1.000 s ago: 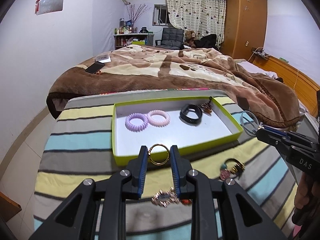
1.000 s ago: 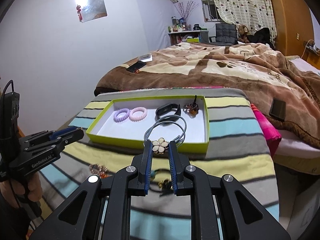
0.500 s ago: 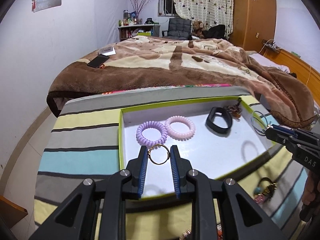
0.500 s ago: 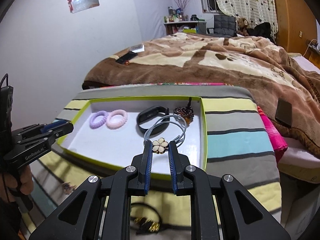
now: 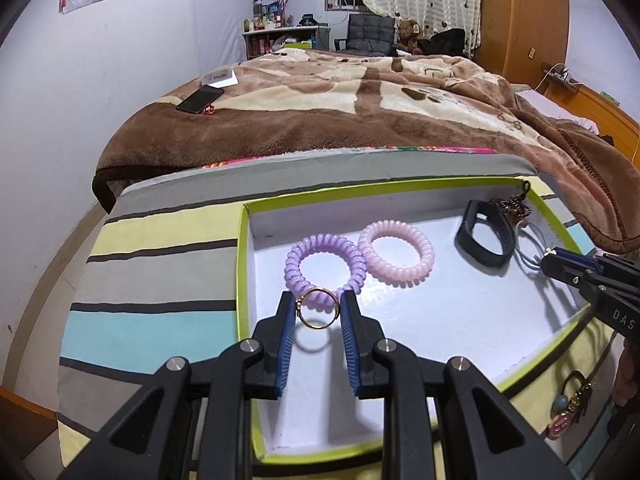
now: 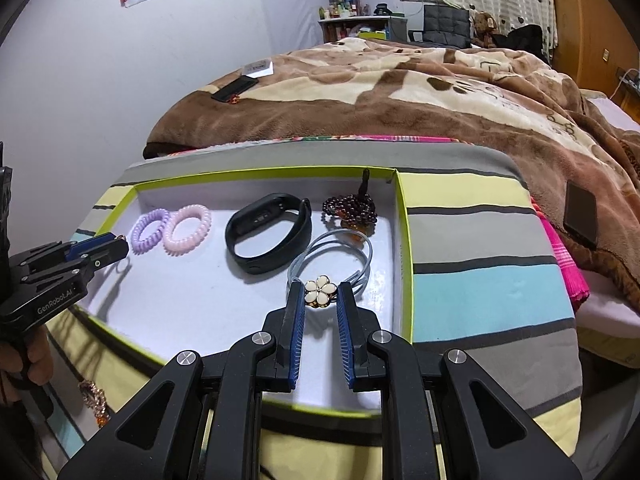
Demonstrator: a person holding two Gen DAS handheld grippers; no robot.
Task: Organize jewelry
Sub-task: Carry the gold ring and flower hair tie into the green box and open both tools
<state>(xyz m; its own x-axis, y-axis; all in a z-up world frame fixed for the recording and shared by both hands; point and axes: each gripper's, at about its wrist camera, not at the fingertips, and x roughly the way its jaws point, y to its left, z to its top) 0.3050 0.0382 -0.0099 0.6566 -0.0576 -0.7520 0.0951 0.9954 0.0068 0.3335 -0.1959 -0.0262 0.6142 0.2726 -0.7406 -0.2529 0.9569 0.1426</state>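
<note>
Both grippers held jewelry over the tray, ready to set it down.

The gold ring (image 5: 318, 307) was clamped between the left gripper (image 5: 318, 312) pads, hanging above the white floor of the green-rimmed tray (image 5: 241, 280), with the purple coil tie (image 5: 324, 263) just beyond the fingertips and the pink coil tie (image 5: 396, 254) past it to the right. The right gripper (image 6: 320, 295) was clamped on the flower hair tie (image 6: 320, 291), its grey loop trailing ahead toward the black band (image 6: 268, 231) and the bead bracelet (image 6: 352, 210). Four pieces already lay in the tray, so the job looked well along; the two held pieces were not yet released. A gold clip (image 6: 94, 400) and a charm bracelet (image 5: 570, 408) lay outside on the striped cloth (image 5: 160, 264). Nothing blocked the bare floor under either pair of fingers.
</note>
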